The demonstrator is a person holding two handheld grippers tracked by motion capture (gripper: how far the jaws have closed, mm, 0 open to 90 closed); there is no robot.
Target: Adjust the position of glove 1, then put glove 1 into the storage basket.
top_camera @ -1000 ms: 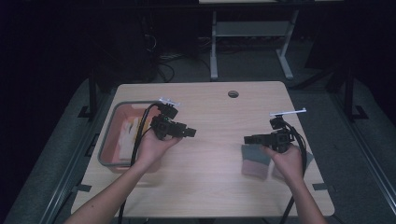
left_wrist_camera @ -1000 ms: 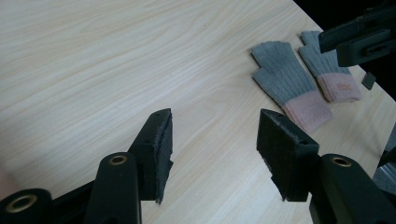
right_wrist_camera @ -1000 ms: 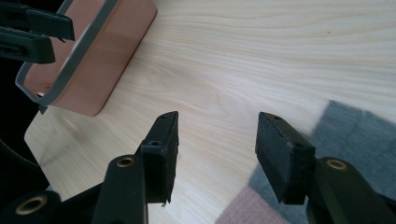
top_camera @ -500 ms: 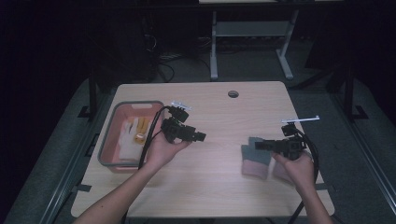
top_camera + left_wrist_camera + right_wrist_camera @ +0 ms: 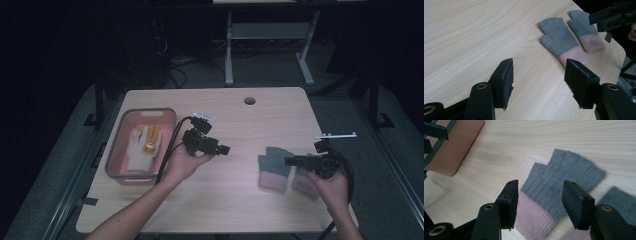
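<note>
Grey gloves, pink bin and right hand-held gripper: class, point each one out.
Nearer grey glove [image 5: 564,177]: right gripper view, on its grey knit palm.
Pink bin [image 5: 116,150]: high view, on its left wall.
Right hand-held gripper [image 5: 540,195]: right gripper view, midway between its fingertips.

Dim, grainy high view with dark surroundings; both gripper views bright, evenly lit, softly blurred up close

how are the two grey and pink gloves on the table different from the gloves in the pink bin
The two grey knitted gloves with pink cuffs lie flat, side by side, on the bare wooden table, under the right gripper. The white gloves with yellow-orange markings lie bunched inside the pink plastic bin at the table's left. Neither lot is gripped.
</note>
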